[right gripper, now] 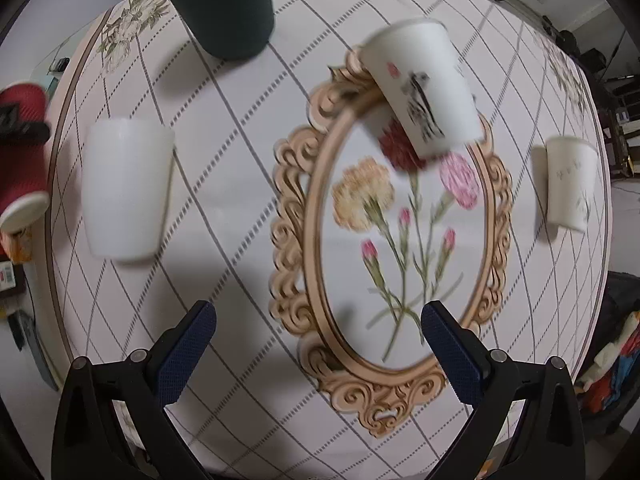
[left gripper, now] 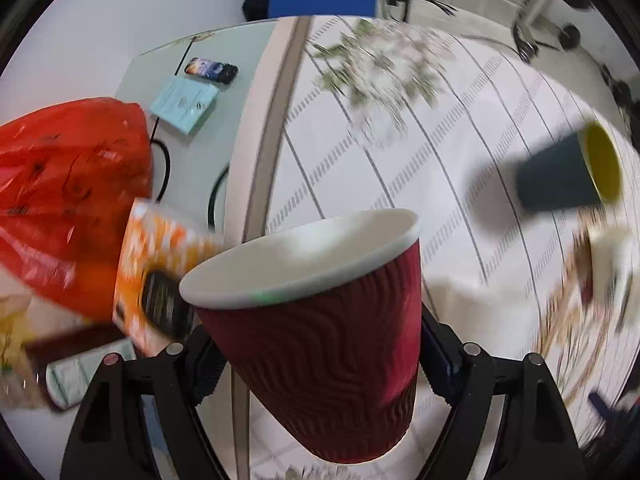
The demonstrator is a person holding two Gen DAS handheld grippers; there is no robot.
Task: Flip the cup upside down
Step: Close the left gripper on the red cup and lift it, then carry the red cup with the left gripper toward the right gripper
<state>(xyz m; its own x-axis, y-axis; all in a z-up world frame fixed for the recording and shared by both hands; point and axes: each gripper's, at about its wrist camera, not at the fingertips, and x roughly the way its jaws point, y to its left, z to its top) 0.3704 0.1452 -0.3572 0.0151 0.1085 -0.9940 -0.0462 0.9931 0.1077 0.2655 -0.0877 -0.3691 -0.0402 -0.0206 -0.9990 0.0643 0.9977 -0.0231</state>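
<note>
My left gripper [left gripper: 316,364] is shut on a dark red ribbed paper cup [left gripper: 328,332] with a white rim, held in the air and tilted, its mouth facing up and away. The same red cup shows at the left edge of the right wrist view [right gripper: 20,152], mouth down-left, with the left gripper's fingers on it. My right gripper [right gripper: 318,344] is open and empty above the table, over the flower print.
On the round patterned tablecloth [right gripper: 240,120] stand a dark green cup [right gripper: 224,8] with yellow inside, a white plastic cup [right gripper: 124,188], a white printed paper cup [right gripper: 424,84] and another white cup [right gripper: 570,184]. A red plastic bag [left gripper: 68,196] and an orange box [left gripper: 160,272] lie left.
</note>
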